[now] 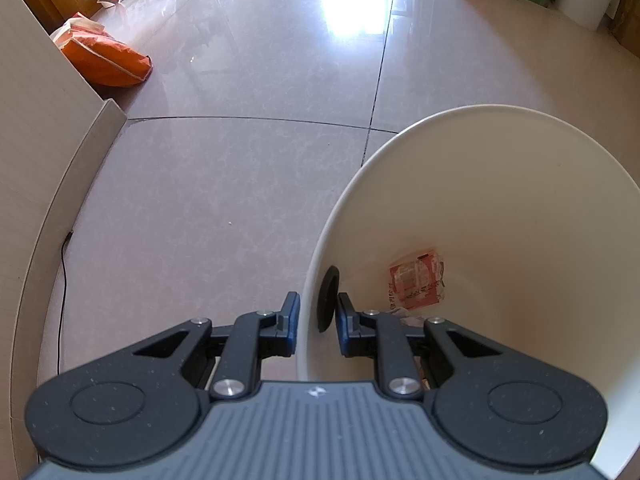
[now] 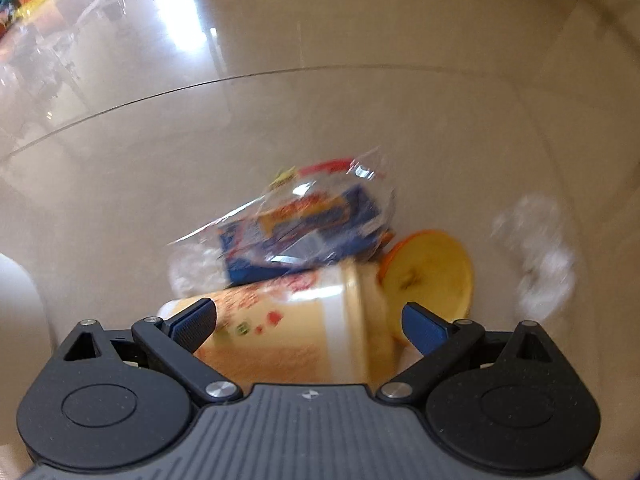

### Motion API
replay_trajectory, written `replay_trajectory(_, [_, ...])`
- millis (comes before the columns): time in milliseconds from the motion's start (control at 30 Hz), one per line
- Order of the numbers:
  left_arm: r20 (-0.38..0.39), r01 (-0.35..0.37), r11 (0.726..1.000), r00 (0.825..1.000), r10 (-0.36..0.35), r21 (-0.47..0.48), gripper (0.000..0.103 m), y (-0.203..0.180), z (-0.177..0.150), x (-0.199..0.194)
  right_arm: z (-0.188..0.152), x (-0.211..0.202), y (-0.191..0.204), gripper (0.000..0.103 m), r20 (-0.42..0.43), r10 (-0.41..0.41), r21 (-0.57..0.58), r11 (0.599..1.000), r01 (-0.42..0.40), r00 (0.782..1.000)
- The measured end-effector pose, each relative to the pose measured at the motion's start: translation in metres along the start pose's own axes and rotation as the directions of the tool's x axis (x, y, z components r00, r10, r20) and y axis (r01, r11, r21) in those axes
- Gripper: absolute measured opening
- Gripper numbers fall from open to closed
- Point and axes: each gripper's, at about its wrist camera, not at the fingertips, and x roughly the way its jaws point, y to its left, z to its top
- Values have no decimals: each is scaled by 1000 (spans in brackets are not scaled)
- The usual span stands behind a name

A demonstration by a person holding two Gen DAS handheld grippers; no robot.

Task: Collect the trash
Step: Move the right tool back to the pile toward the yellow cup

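While gripped, bucket [image 1: 500,184] with wrapper [image 1: 416,280]

Glossy tiled floor [image 2: 360,92] carries a tipped cup [image 2: 296,332], snack wrapper [image 2: 308,224], orange lid [image 2: 432,272] and crumpled tissue [image 2: 536,256].

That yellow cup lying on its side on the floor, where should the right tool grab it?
Grip the cup across its mid-body from above. It lies on its side, mouth right, with the right tool open over it. The rim end looks wider.

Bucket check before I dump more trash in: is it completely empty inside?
No. A red printed wrapper lies at the bottom of the white bucket.
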Motion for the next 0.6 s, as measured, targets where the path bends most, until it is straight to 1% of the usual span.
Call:
replay_trajectory(100, [1, -1, 1000, 1000, 1, 3, 19, 0, 0, 0, -7, -2, 0, 101, -26, 67, 36, 997, -66, 997])
replay_trajectory(233, [-1, -1, 1000, 1000, 1, -1, 19, 1, 0, 0, -17, -5, 5, 101, -69, 141, 56, 989, -137, 988])
replay_trajectory(300, [-2, -2, 1000, 1000, 2, -3, 19, 0, 0, 0, -25, -7, 12, 101, -98, 170, 37, 985, -167, 981])
replay_trajectory(367, [-1, -3, 1000, 1000, 3, 0, 19, 0, 0, 0, -31, -12, 21, 101, -119, 173, -23, 984, -177, 978])
replay_trajectory(400, [-1, -2, 1000, 1000, 2, 0, 19, 0, 0, 0, -34, -17, 27, 101, -111, 154, -70, 984, -162, 982])
replay_trajectory(467, [-2, -1, 1000, 1000, 1, -3, 19, 0, 0, 0, -37, -25, 38, 101, -57, 78, -194, 977, -88, 995])
replay_trajectory(500, [-1, 0, 1000, 1000, 0, -3, 19, 1, -1, 0, -37, -29, 45, 101, -20, 43, -258, 965, -47, 999])
replay_trajectory(533, [-1, 0, 1000, 1000, 0, -2, 19, 1, -1, 0, -38, -34, 52, 101, 23, 23, -328, 945, -14, 999])
replay_trajectory(567, [-1, -1, 1000, 1000, 1, -1, 19, 0, -1, 0, -38, -35, 56, 101, 48, 23, -376, 927, -3, 999])
replay_trajectory(600, [-1, -1, 1000, 1000, 1, -2, 19, 0, -1, 0, -36, -35, 61, 101, 53, 32, -407, 913, -7, 998])
